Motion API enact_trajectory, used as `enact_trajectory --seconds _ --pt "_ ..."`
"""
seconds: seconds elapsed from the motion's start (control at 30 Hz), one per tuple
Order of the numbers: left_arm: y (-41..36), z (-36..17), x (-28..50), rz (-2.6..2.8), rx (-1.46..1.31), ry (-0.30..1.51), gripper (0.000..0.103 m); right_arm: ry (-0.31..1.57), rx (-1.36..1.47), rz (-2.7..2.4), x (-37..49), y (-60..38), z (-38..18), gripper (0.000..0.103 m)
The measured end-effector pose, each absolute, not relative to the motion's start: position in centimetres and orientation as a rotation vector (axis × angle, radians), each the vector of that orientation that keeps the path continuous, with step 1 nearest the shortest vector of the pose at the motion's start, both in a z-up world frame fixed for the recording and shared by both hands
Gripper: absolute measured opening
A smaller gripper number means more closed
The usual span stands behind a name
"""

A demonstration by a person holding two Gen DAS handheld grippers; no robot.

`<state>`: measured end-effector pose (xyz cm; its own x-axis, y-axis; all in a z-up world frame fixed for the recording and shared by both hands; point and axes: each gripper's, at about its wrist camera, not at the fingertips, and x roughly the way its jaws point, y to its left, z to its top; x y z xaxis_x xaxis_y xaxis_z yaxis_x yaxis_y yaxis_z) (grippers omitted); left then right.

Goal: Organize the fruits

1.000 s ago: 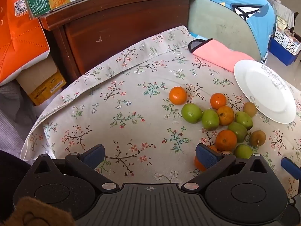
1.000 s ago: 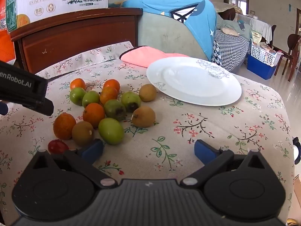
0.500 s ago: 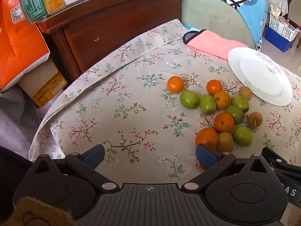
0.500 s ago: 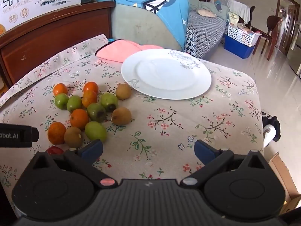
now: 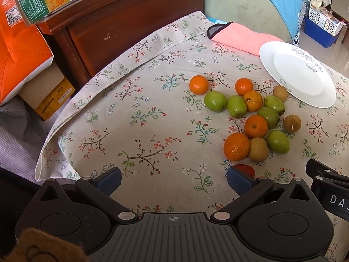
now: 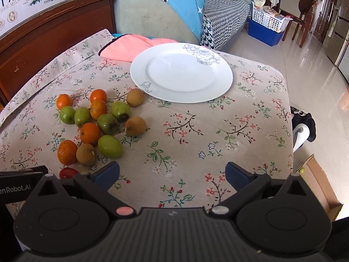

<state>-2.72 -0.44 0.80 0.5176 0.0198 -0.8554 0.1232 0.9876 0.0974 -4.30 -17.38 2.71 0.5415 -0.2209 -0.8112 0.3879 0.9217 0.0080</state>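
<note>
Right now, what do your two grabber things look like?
Both look alike. The left gripper and right gripper have black ribbed plastic bodies with round humps on each side, small silver or pink rivets, and blue-padded fingers. The right gripper's side shows white lettering. No cables or sleeves show.

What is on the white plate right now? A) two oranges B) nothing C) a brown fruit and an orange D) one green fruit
B: the white plate is bare in both wrist views; the fruit pile sits on the floral cloth beside it, with the nearest brown fruit next to the rim, not on the plate. Both the left gripper and the right gripper are open and hold nothing.
</note>
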Motion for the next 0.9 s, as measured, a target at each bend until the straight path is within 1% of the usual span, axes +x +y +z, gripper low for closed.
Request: enact_trajectory --seconds 0.9 --pt "0.2 1.3 -3.5 -0.065 0.179 1.018 0.103 0.942 0.148 -0.363 -4.2 -15.8 3.4 0.102"
